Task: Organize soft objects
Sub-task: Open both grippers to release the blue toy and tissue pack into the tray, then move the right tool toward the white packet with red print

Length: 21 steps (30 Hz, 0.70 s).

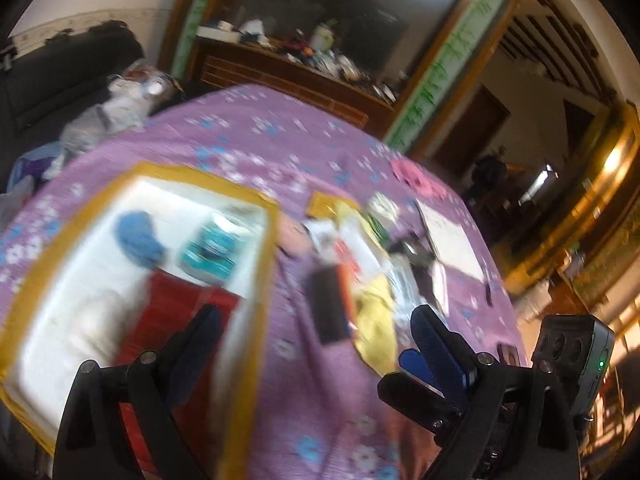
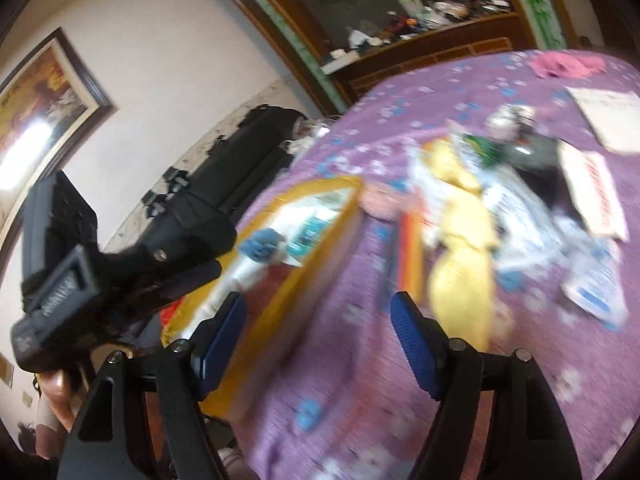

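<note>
A white box with yellow-taped edges (image 1: 256,264) sits on the purple floral cloth (image 1: 288,360). Inside lie a blue knitted piece (image 1: 138,238), a teal packet (image 1: 208,252), a red cloth (image 1: 176,312) and a white soft thing (image 1: 86,320). My left gripper (image 1: 316,320) is open and empty above the box's right edge. My right gripper (image 2: 318,312) is open and empty above the cloth, right of the box (image 2: 304,248). A yellow cloth (image 2: 464,248) lies in a blurred pile right of the box. A pink cloth (image 2: 564,65) lies far back.
The pile holds plastic packets (image 2: 592,280), an orange-edged black item (image 1: 332,300), a round pink item (image 2: 378,202) and paper sheets (image 2: 608,118). The left gripper's body (image 2: 120,264) shows at left in the right wrist view. A black sofa (image 1: 60,68) and cluttered wooden cabinet (image 1: 288,64) stand behind.
</note>
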Motion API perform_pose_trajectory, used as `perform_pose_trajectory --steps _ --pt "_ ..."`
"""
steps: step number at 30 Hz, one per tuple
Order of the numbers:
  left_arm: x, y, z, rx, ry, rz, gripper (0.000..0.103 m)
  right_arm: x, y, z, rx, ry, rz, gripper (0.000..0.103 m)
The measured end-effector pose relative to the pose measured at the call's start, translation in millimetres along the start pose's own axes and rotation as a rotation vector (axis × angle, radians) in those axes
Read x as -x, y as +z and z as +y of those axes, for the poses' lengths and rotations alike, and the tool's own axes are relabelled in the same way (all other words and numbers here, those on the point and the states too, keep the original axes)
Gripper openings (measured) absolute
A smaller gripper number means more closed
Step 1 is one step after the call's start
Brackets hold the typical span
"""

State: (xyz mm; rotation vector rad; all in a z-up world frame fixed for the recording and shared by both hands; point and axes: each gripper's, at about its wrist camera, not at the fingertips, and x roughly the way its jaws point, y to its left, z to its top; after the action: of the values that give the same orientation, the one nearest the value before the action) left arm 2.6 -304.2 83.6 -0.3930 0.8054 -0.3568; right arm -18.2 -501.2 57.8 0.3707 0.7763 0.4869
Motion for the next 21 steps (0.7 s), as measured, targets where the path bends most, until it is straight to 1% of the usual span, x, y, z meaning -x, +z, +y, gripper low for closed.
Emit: perform_pose_trajectory --steps 1,4,9,11,17,21 --pt "-5 -3 -8 -0.017 -0.007 0.021 0.097 7 -4 -7 -0.016 -0.006 -0.003 0.074" --pt "-13 -12 -24 -0.050 -0.016 0.045 0.097 19 -12 -26 -0.052 -0.034 -0.012 0.074" --pt "-22 -22 -38 -0.082 -0.026 0.079 0.097 28 -18 -53 -0.116 -0.095 -0.010 0.074" --pt "-24 -24 -39 -0.083 -0.032 0.092 0.097 28 -19 -57 -0.119 -0.112 -0.007 0.074" --pt "-29 -30 -39 -0.084 -0.038 0.115 0.097 22 -22 -63 -0.123 -0.116 0.006 0.074" --pt "-32 -31 -41 -0.086 -0.041 0.127 0.097 28 -20 -64 -0.117 -0.120 -0.019 0.074"
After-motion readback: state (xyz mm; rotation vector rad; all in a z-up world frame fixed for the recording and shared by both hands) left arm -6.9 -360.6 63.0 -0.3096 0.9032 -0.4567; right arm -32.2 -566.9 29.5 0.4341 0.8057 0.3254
